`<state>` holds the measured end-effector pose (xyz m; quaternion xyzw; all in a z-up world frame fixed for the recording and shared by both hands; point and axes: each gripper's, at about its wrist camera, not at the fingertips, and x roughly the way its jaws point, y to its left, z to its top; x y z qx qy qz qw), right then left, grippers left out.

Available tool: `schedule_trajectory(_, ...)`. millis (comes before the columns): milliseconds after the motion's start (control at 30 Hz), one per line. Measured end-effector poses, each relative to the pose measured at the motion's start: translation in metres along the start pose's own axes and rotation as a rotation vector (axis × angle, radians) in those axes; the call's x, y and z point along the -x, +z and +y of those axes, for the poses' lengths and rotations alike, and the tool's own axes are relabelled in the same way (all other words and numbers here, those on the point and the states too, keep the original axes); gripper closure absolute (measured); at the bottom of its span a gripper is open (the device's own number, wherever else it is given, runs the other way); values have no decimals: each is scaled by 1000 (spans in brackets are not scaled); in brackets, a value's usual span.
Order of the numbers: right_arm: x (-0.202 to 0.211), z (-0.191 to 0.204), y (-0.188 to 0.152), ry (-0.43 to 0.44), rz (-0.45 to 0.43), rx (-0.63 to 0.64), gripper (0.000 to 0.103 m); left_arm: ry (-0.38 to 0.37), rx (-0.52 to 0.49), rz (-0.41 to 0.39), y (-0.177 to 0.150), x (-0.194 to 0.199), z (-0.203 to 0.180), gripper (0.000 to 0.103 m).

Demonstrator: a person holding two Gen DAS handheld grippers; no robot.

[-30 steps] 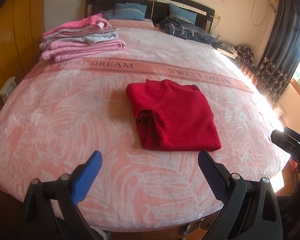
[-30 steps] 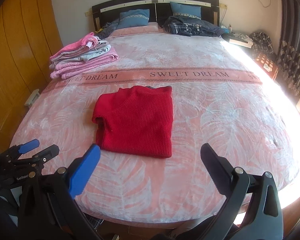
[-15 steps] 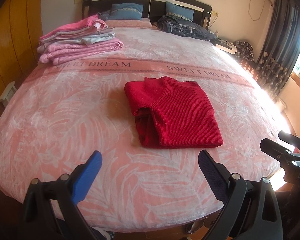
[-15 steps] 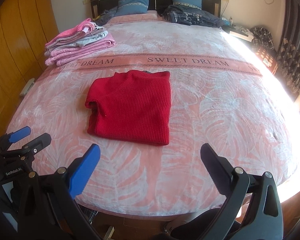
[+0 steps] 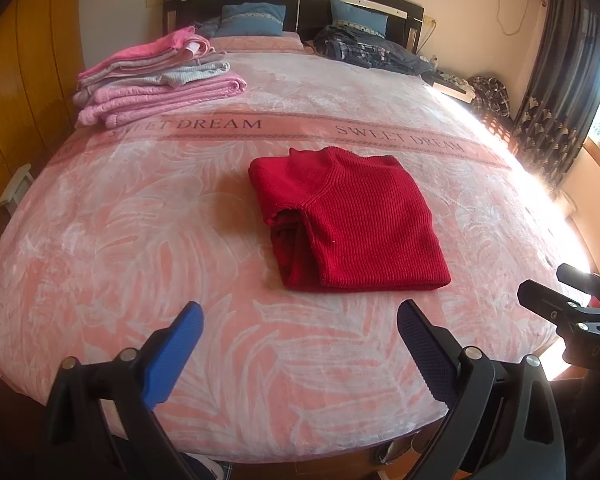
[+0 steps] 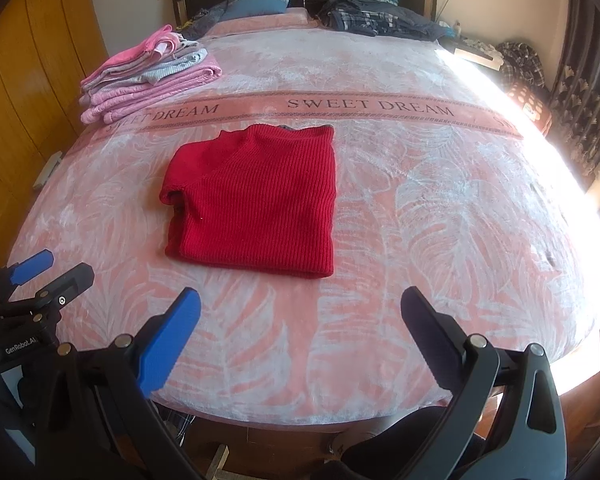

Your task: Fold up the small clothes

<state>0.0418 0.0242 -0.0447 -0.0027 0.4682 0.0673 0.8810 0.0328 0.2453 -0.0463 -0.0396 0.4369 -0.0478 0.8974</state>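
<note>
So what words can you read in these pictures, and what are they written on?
"SWEET DREAM": printed twice on the darker band across the pink blanket.
"GenRobot.AI": on the left gripper, seen from the right wrist view.
"DAS": cut-off letters on the right gripper, in the left wrist view.
No writing shows on the red sweater.

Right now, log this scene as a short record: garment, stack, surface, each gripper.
garment: red sweater, folded, flat on the bed
stack: folded pink and grey clothes, far left of the bed, apart from the sweater
surface: pink bedspread printed SWEET DREAM
left gripper: open, empty, short of the sweater
right gripper: open, empty, short of the sweater
</note>
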Motion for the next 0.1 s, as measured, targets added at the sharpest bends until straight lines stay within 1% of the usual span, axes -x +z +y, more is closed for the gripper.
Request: schedule_trajectory(100, -1, -3, 0, -8, 1, -11, 3, 0, 4, 2, 0, 0, 1, 5)
